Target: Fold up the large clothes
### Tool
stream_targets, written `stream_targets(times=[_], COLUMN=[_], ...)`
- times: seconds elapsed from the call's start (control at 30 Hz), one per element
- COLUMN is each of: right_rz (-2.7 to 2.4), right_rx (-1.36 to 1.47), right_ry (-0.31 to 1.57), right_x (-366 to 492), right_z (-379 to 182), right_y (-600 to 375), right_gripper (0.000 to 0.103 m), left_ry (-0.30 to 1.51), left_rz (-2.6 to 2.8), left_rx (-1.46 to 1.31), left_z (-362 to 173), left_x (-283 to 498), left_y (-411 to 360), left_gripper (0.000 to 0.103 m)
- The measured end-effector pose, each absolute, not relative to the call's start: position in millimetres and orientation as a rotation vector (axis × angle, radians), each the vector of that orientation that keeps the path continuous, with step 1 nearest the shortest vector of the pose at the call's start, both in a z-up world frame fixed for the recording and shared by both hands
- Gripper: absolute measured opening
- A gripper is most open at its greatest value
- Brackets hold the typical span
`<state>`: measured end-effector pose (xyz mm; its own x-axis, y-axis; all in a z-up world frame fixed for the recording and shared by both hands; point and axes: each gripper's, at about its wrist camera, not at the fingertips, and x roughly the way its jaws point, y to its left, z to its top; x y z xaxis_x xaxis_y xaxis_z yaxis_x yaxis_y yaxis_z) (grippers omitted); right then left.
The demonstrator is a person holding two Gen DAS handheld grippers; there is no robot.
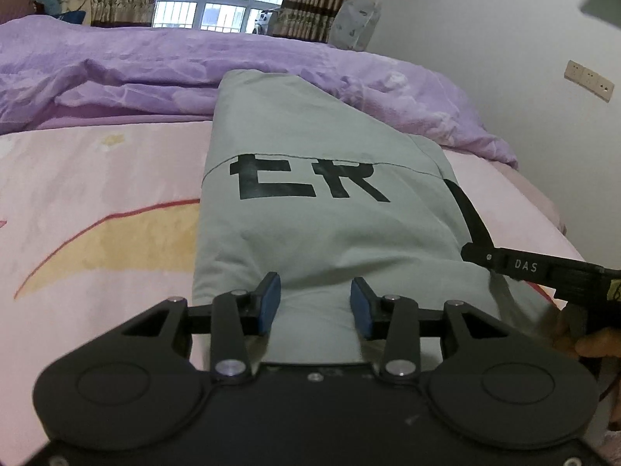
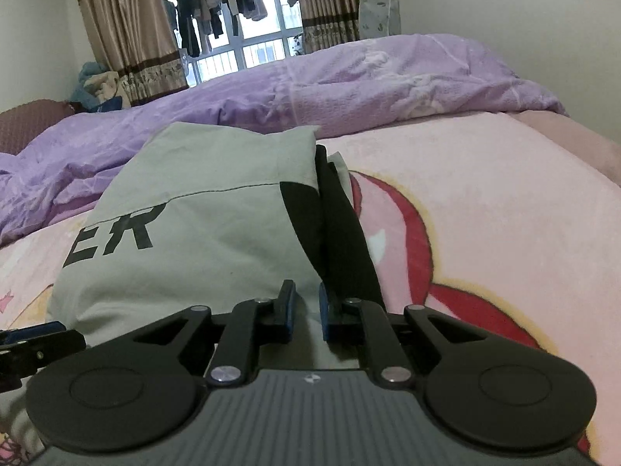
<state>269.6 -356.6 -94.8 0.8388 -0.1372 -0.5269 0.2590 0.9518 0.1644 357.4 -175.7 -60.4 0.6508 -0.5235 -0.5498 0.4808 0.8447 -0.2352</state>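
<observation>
A grey garment (image 1: 322,178) printed with large black letters is laid folded into a long narrow shape on a pink blanket (image 1: 97,194) that covers the bed. Its far end is rested against a rumpled purple quilt (image 1: 116,66), and a black part of the garment is seen along its right edge in the right wrist view.

The left gripper (image 1: 315,303) is held over the near end of the garment with its blue pads parted by a clear gap; grey cloth is seen between and below them, but no pinch is shown. The right gripper (image 2: 306,312) is held at the near right corner, its pads set only narrowly apart, and nothing is seen clamped between them. In the left wrist view it is seen at the garment's right edge.

No container is seen on the bed. Behind it, clothes (image 2: 217,4) are hung before a window flanked by curtains (image 2: 124,39).
</observation>
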Motion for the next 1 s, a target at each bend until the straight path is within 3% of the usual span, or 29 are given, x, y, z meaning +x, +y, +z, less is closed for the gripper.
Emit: stream_targets(times=[0.4,1.0], right_rz=[-0.212,-0.207], right_rx=[0.193,0.251], right_ry=[0.498,0.542], right_x=[210,196], right_z=[-62,-99], right_y=[-333,-338], right_gripper=[0.019,0.02], left_ry=[0.62,0.601], left_rz=[-0.608,-0.53], left_rx=[-0.086,-0.001], left_z=[-38,-70], left_x=[293,282], left_y=[-140,-152], left_gripper=[0.044,0.044])
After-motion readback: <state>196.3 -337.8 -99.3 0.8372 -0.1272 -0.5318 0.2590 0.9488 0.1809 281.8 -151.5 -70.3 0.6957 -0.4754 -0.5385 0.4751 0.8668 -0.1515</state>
